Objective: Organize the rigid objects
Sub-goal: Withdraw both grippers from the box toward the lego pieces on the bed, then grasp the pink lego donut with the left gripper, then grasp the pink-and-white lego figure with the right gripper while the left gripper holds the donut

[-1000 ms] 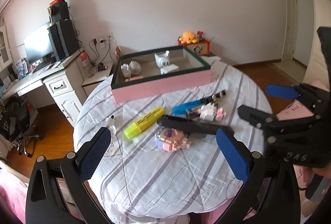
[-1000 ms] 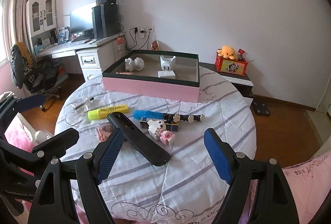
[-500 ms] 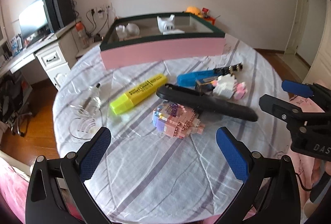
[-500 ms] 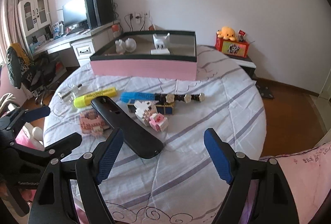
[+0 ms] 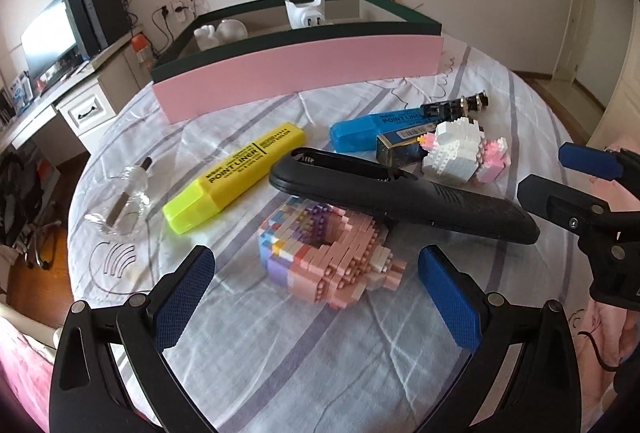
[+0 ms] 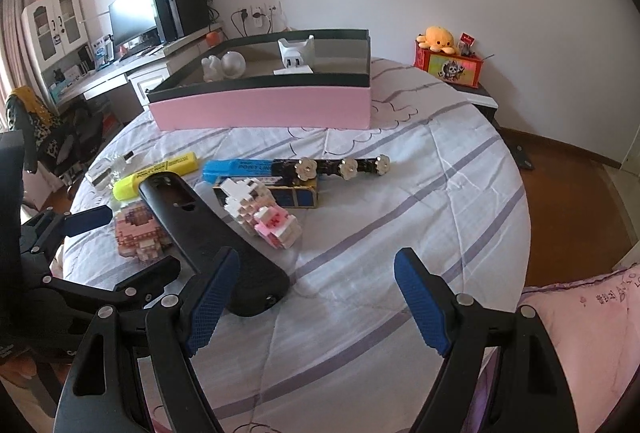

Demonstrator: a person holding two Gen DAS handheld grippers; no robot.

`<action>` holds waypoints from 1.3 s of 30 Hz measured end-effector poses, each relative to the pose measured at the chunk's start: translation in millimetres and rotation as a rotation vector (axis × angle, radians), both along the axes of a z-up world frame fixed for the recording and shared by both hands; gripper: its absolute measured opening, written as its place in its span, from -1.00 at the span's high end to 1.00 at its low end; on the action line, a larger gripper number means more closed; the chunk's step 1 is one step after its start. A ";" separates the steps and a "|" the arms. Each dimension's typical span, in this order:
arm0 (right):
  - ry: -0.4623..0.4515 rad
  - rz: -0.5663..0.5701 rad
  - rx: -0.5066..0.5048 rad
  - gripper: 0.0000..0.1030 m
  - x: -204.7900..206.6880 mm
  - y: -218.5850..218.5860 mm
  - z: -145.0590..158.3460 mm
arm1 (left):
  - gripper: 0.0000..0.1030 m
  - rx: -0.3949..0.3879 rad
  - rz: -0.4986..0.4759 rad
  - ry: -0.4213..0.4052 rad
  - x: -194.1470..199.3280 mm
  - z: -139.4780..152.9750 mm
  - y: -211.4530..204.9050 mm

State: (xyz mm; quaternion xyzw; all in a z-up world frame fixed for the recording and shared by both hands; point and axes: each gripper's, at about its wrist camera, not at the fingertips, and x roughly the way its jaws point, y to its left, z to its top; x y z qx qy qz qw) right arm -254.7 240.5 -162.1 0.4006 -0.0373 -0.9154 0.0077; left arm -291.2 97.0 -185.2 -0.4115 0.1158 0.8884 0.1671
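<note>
Clutter for sorting lies in a tight bunch on the cloth-covered desk [image 6: 420,193], in front of the pink box [image 5: 304,73] that already holds a few white pieces. Largest is the long black handle-shaped tool [image 5: 400,193]; its middle rests on the pink block model [image 5: 332,257], so lifting either one carelessly could tip or scatter the other, and the bricks may well come apart under a hard squeeze. The yellow highlighter [image 5: 236,169] and blue highlighter [image 5: 376,127] lie nearer the box, with the white block model [image 5: 460,149] pressed against a small dark carton [image 5: 404,145].

Both jaws stand spread and hold nothing: the left hand-held gripper [image 5: 316,297] faces the pink model, the right hand-held gripper [image 6: 316,297] sits beside the tool's near end. They are close together and could knock each other. Open cloth lies to the right; the box wall is tall enough to catch a low carry.
</note>
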 end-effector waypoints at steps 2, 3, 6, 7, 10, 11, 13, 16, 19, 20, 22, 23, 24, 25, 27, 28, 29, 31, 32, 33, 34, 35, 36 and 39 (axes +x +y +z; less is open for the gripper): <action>-0.005 -0.004 -0.006 -0.58 -1.1 2.0 -2.2 | -0.99 -0.003 -0.006 0.007 -2.2 -0.7 2.7; -0.008 -0.007 -0.009 -0.58 -1.7 3.1 -3.4 | -0.99 -0.005 -0.008 0.009 -3.2 -1.0 3.7; -0.015 -0.010 -0.013 -0.58 -3.3 5.7 -6.1 | -0.99 -0.005 -0.012 0.022 -6.4 -1.2 6.4; -0.018 -0.010 -0.015 -0.58 -3.4 6.1 -6.8 | -0.99 -0.001 -0.018 0.024 -7.4 -1.3 7.3; -0.021 -0.010 -0.015 -0.58 -3.1 5.8 -7.5 | -0.84 0.014 -0.033 0.024 -8.6 -0.7 8.0; -0.022 -0.010 -0.015 -0.58 -3.1 5.7 -7.5 | -0.74 0.025 -0.039 0.021 -8.7 -0.4 8.1; -0.022 -0.013 -0.019 -0.58 -3.4 6.6 -7.4 | -0.61 0.042 -0.053 0.020 -7.9 -0.1 8.3; -0.022 -0.015 -0.022 -0.58 -3.7 7.4 -6.8 | -0.30 0.036 -0.048 0.042 -3.9 0.6 5.7; -0.025 -0.014 -0.016 -0.58 -3.7 6.3 -7.2 | -0.30 0.062 -0.057 0.023 -3.4 1.3 -2.4; -0.027 -0.014 -0.018 -0.58 -3.9 5.9 -7.8 | -0.30 0.064 -0.054 0.022 -2.6 1.7 -5.4; -0.029 -0.015 -0.021 -0.58 -4.0 5.4 -8.9 | -0.30 0.062 -0.040 0.024 -0.4 2.2 -11.5; -0.028 -0.013 -0.025 -0.58 -3.6 4.6 -9.2 | -0.30 0.063 -0.035 0.024 1.2 2.5 -15.2; -0.028 -0.010 -0.030 -0.58 -3.4 4.1 -9.2 | -0.30 0.065 -0.029 0.024 2.0 3.2 -18.4; -0.028 -0.007 -0.038 -0.58 -3.4 3.1 -9.4 | -0.30 0.069 -0.021 0.025 3.4 4.1 -22.4; -0.027 -0.007 -0.046 -0.58 -4.3 2.1 -9.5 | -0.30 0.069 -0.012 0.026 5.4 5.0 -28.6; -0.026 -0.008 -0.050 -0.58 -5.1 1.1 -9.6 | -0.30 0.068 -0.003 0.030 6.5 5.5 -31.7; -0.024 -0.009 -0.056 -0.58 -6.2 0.0 -9.6 | -0.30 0.069 0.005 0.032 7.6 6.0 -35.4; -0.019 -0.013 -0.077 -0.58 -9.5 -2.2 -10.5 | -0.30 0.075 0.015 0.032 8.9 6.0 -40.8; -0.014 -0.017 -0.092 -0.58 -11.6 -2.4 -11.0 | -0.30 0.074 0.023 0.031 8.5 5.5 -43.6; -0.015 -0.023 -0.106 -0.58 -14.4 -3.1 -12.0 | -0.30 0.071 0.032 0.031 8.6 4.9 -45.6; -0.018 -0.030 -0.121 -0.58 -17.2 -4.1 -13.0 | -0.31 0.068 0.040 0.031 8.3 4.1 -47.3; -0.016 -0.033 -0.131 -0.58 -19.3 -5.7 -13.5 | -0.31 0.070 0.046 0.030 7.8 3.1 -49.4; -0.014 -0.033 -0.140 -0.58 -22.5 -7.8 -14.8 | -0.31 0.074 0.048 0.026 7.3 2.2 -50.6; -0.017 -0.035 -0.154 -0.58 -28.6 -12.8 -18.2 | -0.31 0.094 0.051 0.020 7.3 0.5 -53.7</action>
